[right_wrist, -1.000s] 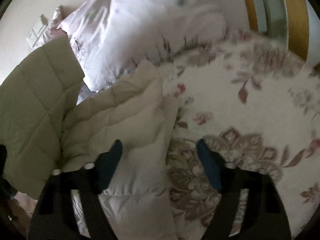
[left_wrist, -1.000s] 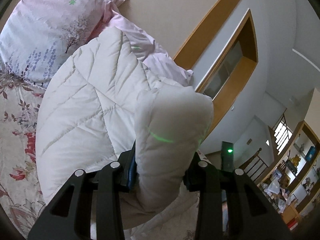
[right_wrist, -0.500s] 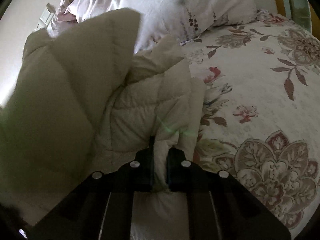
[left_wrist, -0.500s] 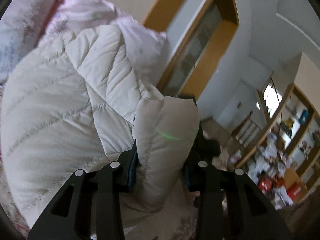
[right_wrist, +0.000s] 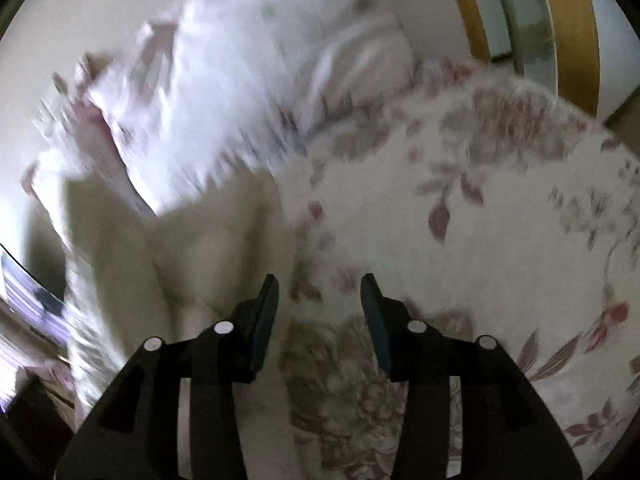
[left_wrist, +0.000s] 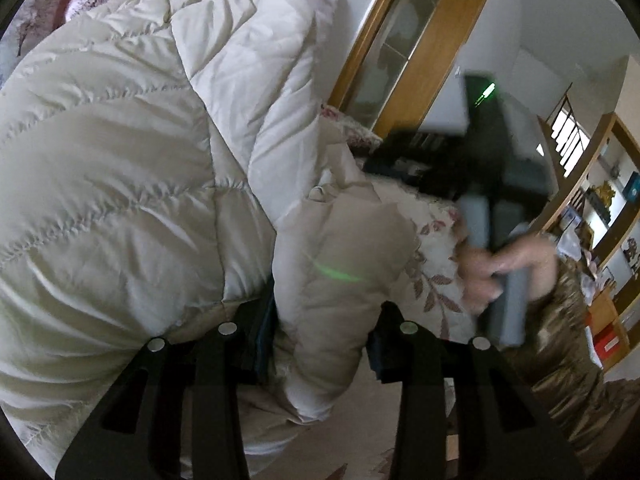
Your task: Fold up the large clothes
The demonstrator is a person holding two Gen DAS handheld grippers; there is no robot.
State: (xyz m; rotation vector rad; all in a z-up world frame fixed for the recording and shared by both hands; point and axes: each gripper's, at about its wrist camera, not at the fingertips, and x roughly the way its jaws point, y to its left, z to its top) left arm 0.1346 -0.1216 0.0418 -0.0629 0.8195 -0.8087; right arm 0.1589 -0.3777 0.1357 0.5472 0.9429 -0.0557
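Note:
A puffy cream quilted jacket (left_wrist: 140, 160) fills the left wrist view, heaped on the bed. My left gripper (left_wrist: 322, 336) has a thick fold of the jacket (left_wrist: 332, 280) between its pads. Its jaws are opening slightly, but the pads still press on the fold. In the blurred right wrist view, my right gripper (right_wrist: 319, 292) hangs over the floral bedspread (right_wrist: 480, 240). Its jaws are opening and nothing is between them. The jacket (right_wrist: 200, 260) lies just left of its fingers.
A pale pillow (right_wrist: 260, 80) lies at the head of the bed. A wooden-framed glass panel (left_wrist: 404, 52) stands beyond the bed. A person's hand (left_wrist: 508, 264) on a grey handle is right of the fold. Cluttered shelves (left_wrist: 600, 220) stand at the far right.
My right gripper shut on the jacket's edge half a second ago, then let go, opened and pulled away. My left gripper swung down and right, still holding the fold.

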